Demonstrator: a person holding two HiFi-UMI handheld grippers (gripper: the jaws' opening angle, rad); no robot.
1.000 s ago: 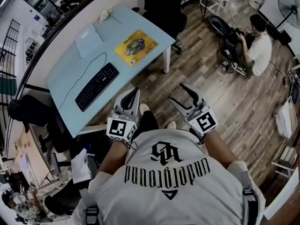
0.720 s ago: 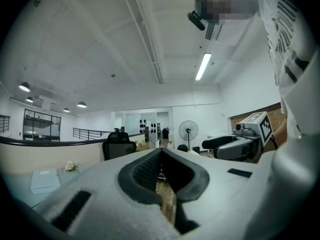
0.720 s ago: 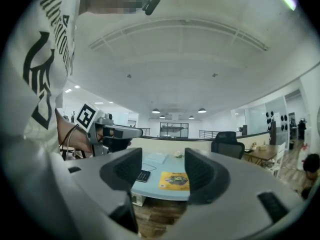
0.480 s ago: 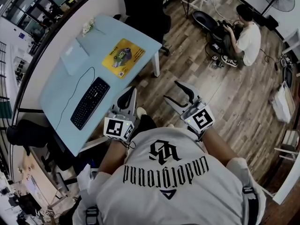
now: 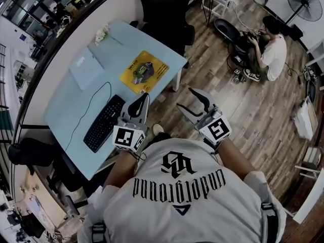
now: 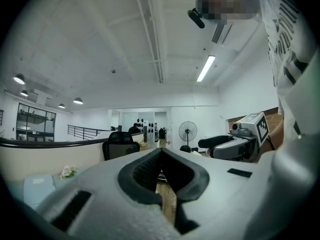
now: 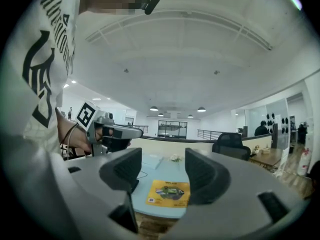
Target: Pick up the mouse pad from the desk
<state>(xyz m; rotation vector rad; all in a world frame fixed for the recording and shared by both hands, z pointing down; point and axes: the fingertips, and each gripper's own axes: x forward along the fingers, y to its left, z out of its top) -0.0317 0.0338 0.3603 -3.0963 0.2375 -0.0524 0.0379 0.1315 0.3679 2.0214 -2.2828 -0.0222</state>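
Lying on the desk (image 5: 62,109), the mouse pad (image 5: 144,72) neighbours a keyboard (image 5: 104,123).

The head camera looks steeply down over the shoulders on the left gripper (image 5: 143,99) and right gripper (image 5: 186,99), with the desk (image 5: 76,100) ahead of them. Each gripper camera looks level along its own jaws and catches the other gripper beside it. The right one also shares the mouse pad (image 5: 144,72), beyond its jaws.

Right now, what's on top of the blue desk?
A yellow mouse pad, black keyboard, pale flat thing and white flowers. The left hand-held gripper hides some desk edge.
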